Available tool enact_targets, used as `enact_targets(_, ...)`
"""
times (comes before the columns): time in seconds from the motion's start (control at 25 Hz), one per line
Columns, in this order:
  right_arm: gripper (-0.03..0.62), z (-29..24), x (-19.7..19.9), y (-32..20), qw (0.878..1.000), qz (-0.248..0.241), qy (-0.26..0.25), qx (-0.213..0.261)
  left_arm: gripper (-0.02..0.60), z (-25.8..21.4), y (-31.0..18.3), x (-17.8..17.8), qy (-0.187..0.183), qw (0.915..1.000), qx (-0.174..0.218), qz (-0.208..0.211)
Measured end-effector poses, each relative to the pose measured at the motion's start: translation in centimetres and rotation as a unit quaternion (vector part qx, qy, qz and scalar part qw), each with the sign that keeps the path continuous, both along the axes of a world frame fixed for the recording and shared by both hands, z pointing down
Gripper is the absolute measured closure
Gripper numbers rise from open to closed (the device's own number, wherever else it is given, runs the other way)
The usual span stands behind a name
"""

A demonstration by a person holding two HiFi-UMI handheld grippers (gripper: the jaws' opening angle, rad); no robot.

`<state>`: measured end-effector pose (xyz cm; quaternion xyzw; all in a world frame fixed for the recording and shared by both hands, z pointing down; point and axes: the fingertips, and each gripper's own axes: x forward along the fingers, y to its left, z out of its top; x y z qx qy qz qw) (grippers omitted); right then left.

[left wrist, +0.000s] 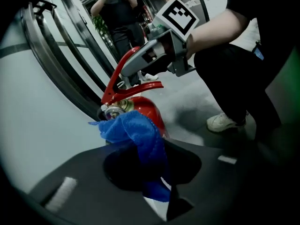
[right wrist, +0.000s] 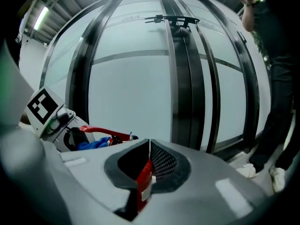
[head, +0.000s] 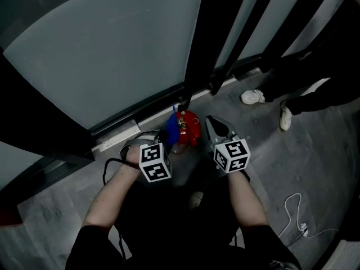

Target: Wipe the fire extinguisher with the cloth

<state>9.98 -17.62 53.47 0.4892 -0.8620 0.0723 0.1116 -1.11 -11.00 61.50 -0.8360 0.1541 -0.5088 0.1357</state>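
A red fire extinguisher (head: 190, 127) stands on the grey floor against the glass wall. A blue cloth (left wrist: 136, 132) is draped over its valve, just under the red lever (left wrist: 123, 74). My left gripper (left wrist: 152, 165) is shut on this cloth and holds it against the extinguisher's top (left wrist: 145, 108). The cloth (head: 171, 129) shows at the extinguisher's left in the head view, in front of my left gripper (head: 161, 142). My right gripper (right wrist: 149, 146) is shut, its tips together, close by the right side of the extinguisher (right wrist: 143, 184). The right gripper (head: 214, 125) reaches forward beside the red body.
A curved glass wall (head: 112, 49) with dark frames (head: 194, 38) rises right behind the extinguisher. A person in dark clothes and white shoes (head: 253, 97) stands at the right. A white cable (head: 295, 212) lies on the floor. Another person (left wrist: 117, 13) stands further along the wall.
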Motion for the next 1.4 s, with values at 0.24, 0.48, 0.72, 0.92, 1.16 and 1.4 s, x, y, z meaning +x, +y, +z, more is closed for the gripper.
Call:
enact_targets(0.24,0.585,0.2,-0.1,-0.2,1.0,0.004,-0.012,-0.001,0.483,-0.5,1.3,2.0,0.043,0.998,-0.035,-0.029)
enact_targets(0.48,0.585,0.2,-0.8,-0.5,1.0,-0.001,-0.024,-0.002,0.483,-0.4,1.8,2.9,0.076,0.9939,-0.061,-0.053)
enact_targets(0.72,0.583,0.2,-1.0,-0.7,1.0,-0.006,-0.029,-0.003,0.483,-0.7,2.7,4.4,0.14,0.9854,-0.085,-0.046)
enact_targets(0.92,0.585,0.3,-0.6,-0.7,1.0,-0.003,-0.031,-0.005,0.485,-2.5,2.8,2.6,0.219,0.9616,-0.132,-0.101)
enact_targets(1.16,0.585,0.7,0.5,-1.4,0.999,0.017,-0.047,-0.017,0.485,-4.7,-2.6,-4.2,0.181,0.9667,-0.024,-0.179)
enact_targets(1.4,0.585,0.4,0.6,-0.8,0.997,0.022,-0.071,-0.026,0.483,-2.5,-7.2,-3.0,0.14,0.9834,0.003,-0.115)
